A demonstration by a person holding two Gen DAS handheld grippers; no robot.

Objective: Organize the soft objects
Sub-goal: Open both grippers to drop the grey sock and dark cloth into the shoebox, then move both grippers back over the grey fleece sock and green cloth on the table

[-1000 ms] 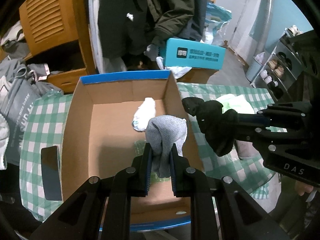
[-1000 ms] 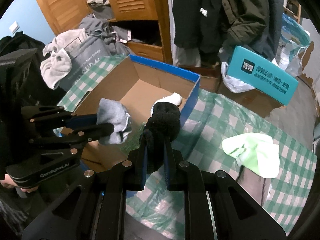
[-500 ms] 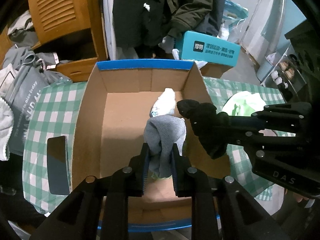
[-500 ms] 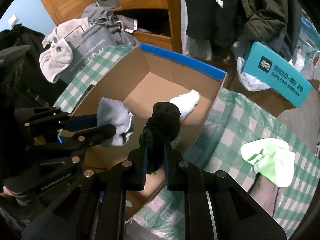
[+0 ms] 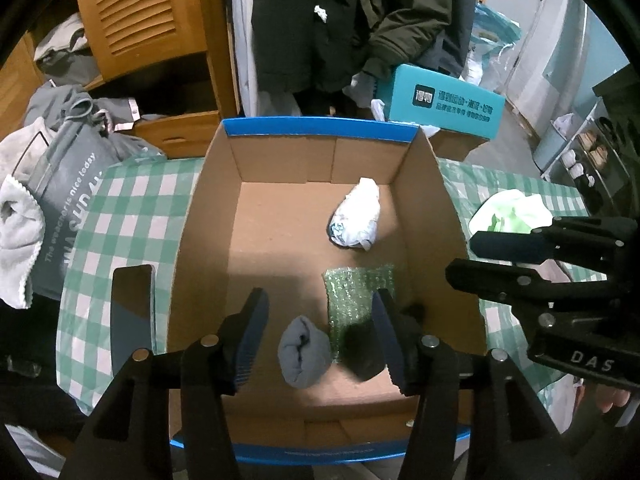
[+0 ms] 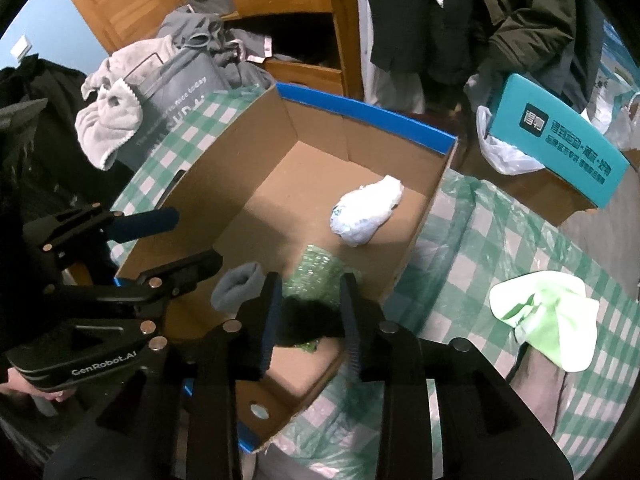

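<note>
Both jaws are opening: left gripper [image 5: 320, 320] clear of the grey sock [image 5: 305, 353], right gripper [image 6: 308, 308] around the black sock [image 6: 306, 322]. Lift straight out of the cardboard box [image 5: 192, 216], snagging neither.

Dim room. Green-and-white checked tablecloth [image 5: 132, 216] over the table. Behind it, wooden cabinet with louvred doors [image 5: 136, 12], open shelf stuffed with grey clothes [image 5: 80, 108]. Dark coats [image 5: 352, 20] hanging beside. Pale blue wall [image 6: 44, 28] left; shoe rack [image 5: 588, 160] far right.
</note>
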